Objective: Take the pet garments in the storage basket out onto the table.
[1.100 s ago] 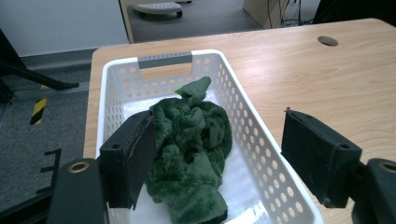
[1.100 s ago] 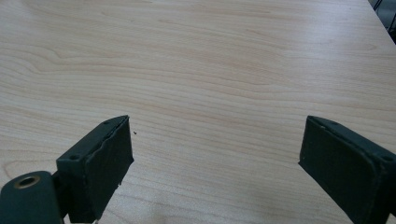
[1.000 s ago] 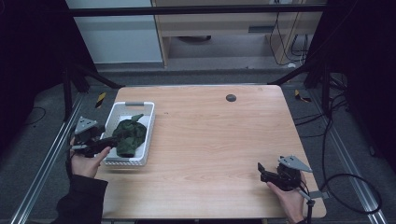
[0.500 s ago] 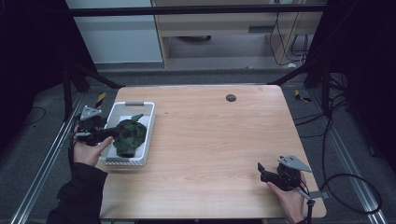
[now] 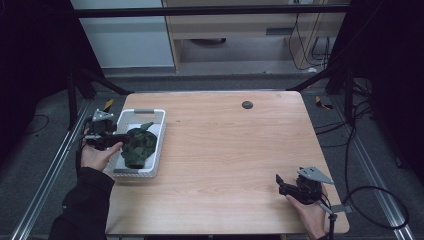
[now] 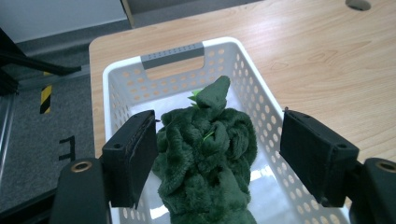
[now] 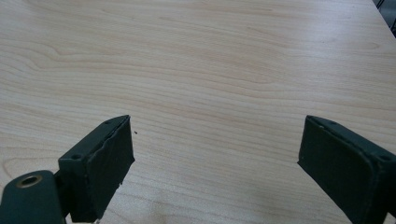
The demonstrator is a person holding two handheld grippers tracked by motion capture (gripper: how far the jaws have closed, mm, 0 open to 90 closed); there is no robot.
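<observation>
Desk (image 5: pixel 225 150): light wood-grain top on a dark frame, seen from above in the high view; the surface also filled the background of the right gripper view.
Basket (image 5: pixel 159 131): white perforated plastic, rectangular, with a grey handle insert at its far end (image 6: pixel 173 54); it stood at the desk's left edge, long side running away from the person.
Plush item (image 5: pixel 138 145): dark green, fuzzy and crumpled, with a small brighter green bit near its top (image 6: pixel 205 135); it lay inside the basket, heaped above the rim, its peak toward the far end.
Left tool (image 5: pixel 118 140): held in the person's left hand (image 5: pixel 97 156) at the basket's left side, reaching in over the rim. Jaws stood spread, one on either side of the plush item; the left jaw was just beside the fabric, contact cannot be told, and the right jaw stood apart from it.
Right tool (image 5: pixel 278 182): held low in the person's right hand (image 5: pixel 310 215) near the desk's front right corner, well apart from the basket. Jaws stood wide apart over bare wood, nothing between them.
Round dark disc (image 5: pixel 247 104): small, set flat in the desk top near the far edge.
Floor: grey, with a yellow-and-black striped mark (image 6: pixel 45 98) left of the desk.
</observation>
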